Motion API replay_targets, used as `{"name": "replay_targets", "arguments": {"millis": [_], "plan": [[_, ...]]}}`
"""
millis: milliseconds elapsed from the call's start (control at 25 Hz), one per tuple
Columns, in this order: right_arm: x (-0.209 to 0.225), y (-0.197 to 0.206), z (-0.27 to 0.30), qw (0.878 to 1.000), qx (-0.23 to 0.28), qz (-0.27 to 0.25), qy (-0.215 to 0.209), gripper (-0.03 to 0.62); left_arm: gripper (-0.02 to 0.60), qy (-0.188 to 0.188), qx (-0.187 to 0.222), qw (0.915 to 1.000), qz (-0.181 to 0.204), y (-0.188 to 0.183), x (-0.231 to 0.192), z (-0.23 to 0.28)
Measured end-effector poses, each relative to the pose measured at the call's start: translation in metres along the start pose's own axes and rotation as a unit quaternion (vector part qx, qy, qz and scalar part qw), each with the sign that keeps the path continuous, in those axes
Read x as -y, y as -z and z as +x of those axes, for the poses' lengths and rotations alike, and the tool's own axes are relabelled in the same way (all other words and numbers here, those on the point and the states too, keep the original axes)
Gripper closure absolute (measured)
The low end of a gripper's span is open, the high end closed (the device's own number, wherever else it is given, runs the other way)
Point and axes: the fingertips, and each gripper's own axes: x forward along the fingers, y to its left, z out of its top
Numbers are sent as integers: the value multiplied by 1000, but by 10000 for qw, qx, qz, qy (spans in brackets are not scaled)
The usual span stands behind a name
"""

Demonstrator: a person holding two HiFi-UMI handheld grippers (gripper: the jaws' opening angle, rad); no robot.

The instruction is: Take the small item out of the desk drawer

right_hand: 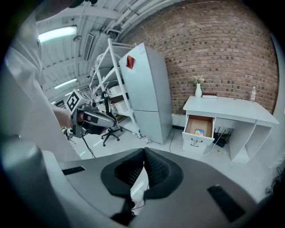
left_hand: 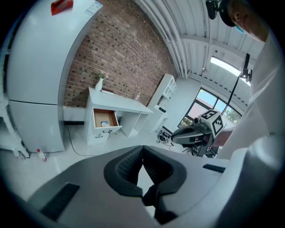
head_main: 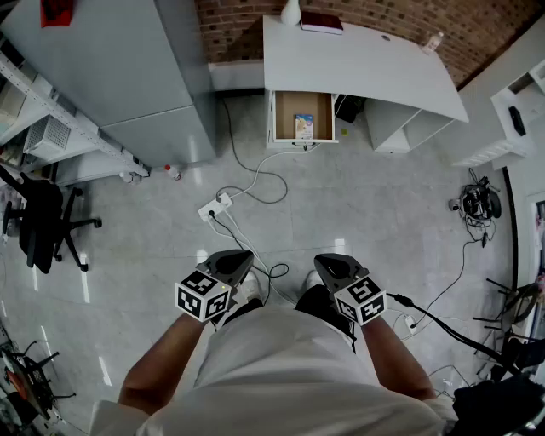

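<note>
Item [head_main: 304, 126] in drawer [head_main: 300, 104]; left claw [left_hand: 143, 148], right claw [right_hand: 144, 151] closed, empty (window [left_hand: 205, 100]: left gripper view only).

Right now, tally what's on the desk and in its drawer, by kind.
white vase: 1
dark red book: 1
clear bottle: 1
small packet in the open drawer: 1
Total: 4
</note>
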Motion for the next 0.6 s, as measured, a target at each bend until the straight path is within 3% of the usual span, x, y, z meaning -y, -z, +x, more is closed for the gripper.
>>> {"name": "replay_targets", "arguments": {"millis": [240, 440, 600], "plan": [[-5, 2, 5, 10000, -34, 19, -56, 562, 559, -82, -134, 9999, 63, -3, -16, 9], [36, -6, -3, 9999, 38, -3, -115, 562, 558, -172, -20, 9998, 56, -33, 3, 47], [77, -12, -13, 9997, 113, -16, -224, 562, 558, -260, -15, 9991, 326, -60, 23, 80]]}}
